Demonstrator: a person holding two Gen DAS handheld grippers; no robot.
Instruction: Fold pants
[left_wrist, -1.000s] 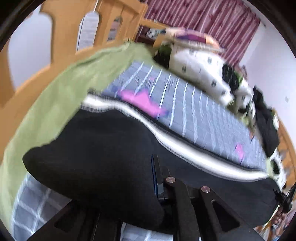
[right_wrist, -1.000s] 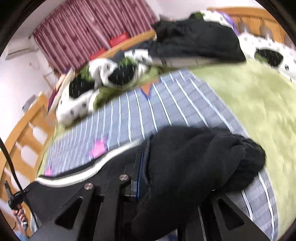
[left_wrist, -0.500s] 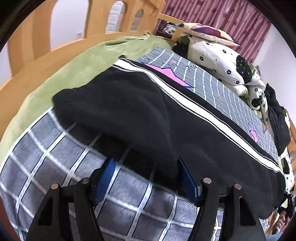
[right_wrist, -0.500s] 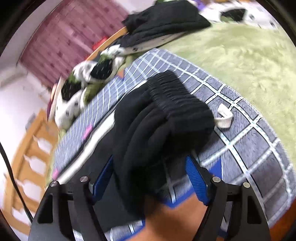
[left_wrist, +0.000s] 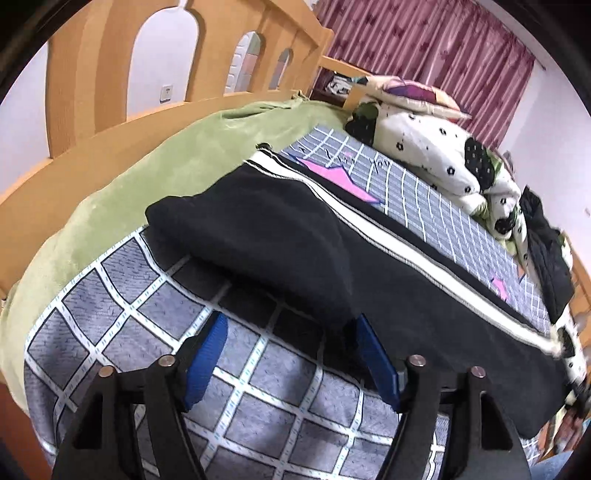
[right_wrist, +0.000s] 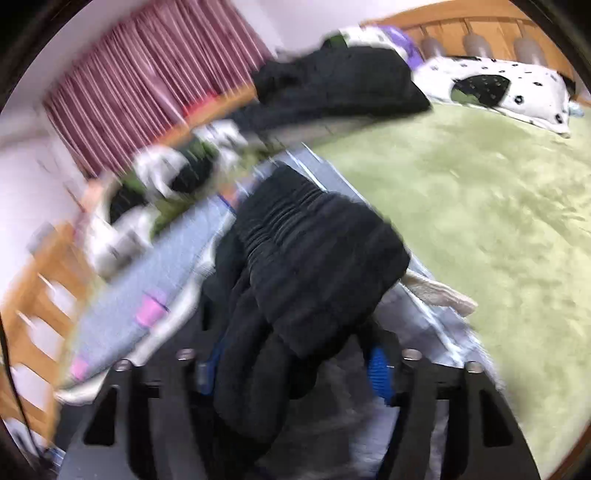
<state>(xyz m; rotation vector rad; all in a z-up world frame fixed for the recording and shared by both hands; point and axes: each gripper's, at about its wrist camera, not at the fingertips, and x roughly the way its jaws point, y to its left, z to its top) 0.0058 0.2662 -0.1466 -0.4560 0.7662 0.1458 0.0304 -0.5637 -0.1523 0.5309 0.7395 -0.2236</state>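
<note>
Black pants (left_wrist: 295, 236) with a white side stripe lie lengthwise on the grey checked blanket (left_wrist: 258, 398). Their folded dark edge ends just ahead of my left gripper (left_wrist: 291, 350). That gripper's jaws are opening, with bare blanket between the blue pads (left_wrist: 207, 354) and the cloth edge near the right pad. In the blurred right wrist view the gathered waistband (right_wrist: 317, 266) is bunched up between the jaws of my right gripper (right_wrist: 293, 373). Those jaws are closing around it, and a gap still shows beside the right pad (right_wrist: 380, 373). A white drawstring (right_wrist: 439, 295) sticks out to the right.
A green blanket (right_wrist: 480, 206) covers the bed around the checked one. The wooden bed frame (left_wrist: 92, 74) stands at the far left. Spotted pillows (left_wrist: 424, 147) and a heap of black clothes (right_wrist: 340, 85) lie along the far side. A red curtain (left_wrist: 424, 44) hangs behind.
Both grippers, shut on the pants a second ago, have let go and spread. The left one drew back off the cloth edge. The right jaws have narrowed since half a second ago.
</note>
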